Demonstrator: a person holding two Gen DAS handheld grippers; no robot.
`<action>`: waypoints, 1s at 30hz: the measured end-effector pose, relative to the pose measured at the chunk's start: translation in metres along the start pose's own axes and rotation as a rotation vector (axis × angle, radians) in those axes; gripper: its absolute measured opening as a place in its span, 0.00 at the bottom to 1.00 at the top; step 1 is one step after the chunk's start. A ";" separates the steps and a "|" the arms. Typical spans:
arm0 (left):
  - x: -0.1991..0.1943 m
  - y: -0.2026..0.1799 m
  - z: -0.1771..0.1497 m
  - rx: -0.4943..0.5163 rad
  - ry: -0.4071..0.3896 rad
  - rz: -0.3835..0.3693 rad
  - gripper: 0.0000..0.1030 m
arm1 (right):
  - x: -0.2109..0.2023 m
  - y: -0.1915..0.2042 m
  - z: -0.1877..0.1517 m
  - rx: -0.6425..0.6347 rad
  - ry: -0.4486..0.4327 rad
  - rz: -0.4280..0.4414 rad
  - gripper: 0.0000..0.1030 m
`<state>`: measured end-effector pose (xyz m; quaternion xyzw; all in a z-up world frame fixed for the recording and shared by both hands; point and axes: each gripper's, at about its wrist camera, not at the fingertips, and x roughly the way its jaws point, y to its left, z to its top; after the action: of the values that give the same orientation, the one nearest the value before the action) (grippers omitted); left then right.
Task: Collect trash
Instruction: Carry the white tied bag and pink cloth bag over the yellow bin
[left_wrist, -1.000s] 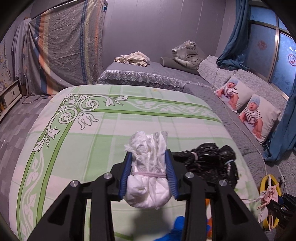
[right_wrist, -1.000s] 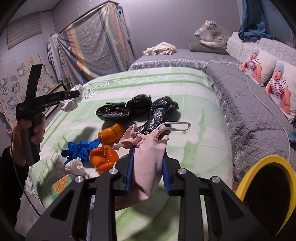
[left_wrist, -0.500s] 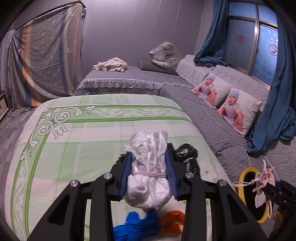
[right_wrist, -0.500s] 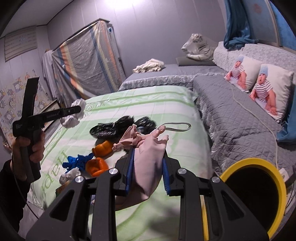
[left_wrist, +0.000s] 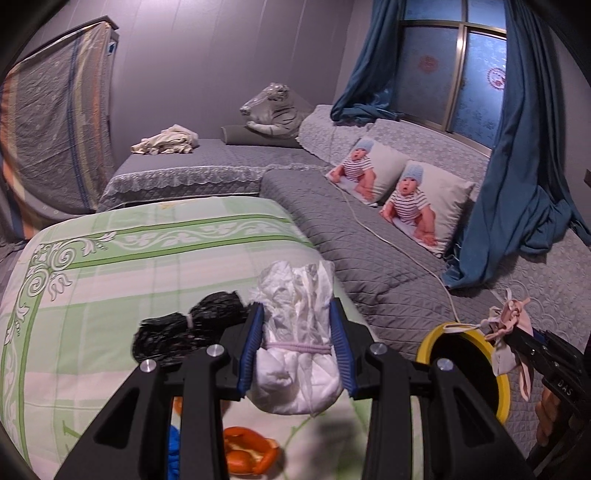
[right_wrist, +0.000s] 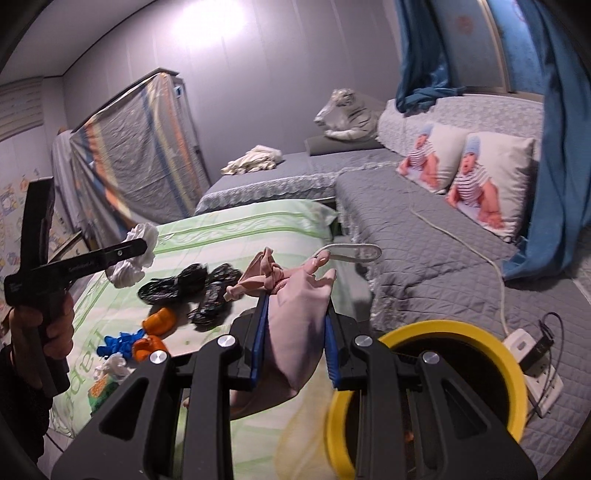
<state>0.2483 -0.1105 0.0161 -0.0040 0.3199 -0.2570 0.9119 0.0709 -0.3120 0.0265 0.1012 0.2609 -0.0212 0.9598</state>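
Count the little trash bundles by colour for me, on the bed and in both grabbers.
Black bundles: 3, hard to separate
Orange bundles: 2
Blue bundle: 1
White bundles: 2, one in the left gripper, one on the bed
Pink bundle: 1, in the right gripper
Total: 9

A white tied bundle sits between blue pads on a black gripper. A pale pink bundle sits in the other. The bin has a yellow rim. The bedspread is green-and-white checked with scrollwork. Black, orange and blue bundles lie on it. The sofa cover is grey quilted; the curtains are dark blue.
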 end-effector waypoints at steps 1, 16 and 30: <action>0.001 -0.005 0.000 0.005 0.000 -0.008 0.33 | -0.004 -0.005 0.000 0.007 -0.007 -0.015 0.24; 0.024 -0.100 -0.004 0.105 0.021 -0.184 0.33 | -0.046 -0.063 -0.004 0.078 -0.076 -0.185 0.24; 0.045 -0.156 -0.026 0.134 0.066 -0.293 0.33 | -0.055 -0.101 -0.021 0.143 -0.099 -0.297 0.24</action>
<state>0.1905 -0.2632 -0.0041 0.0186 0.3278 -0.4079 0.8519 0.0040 -0.4072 0.0180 0.1284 0.2233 -0.1862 0.9482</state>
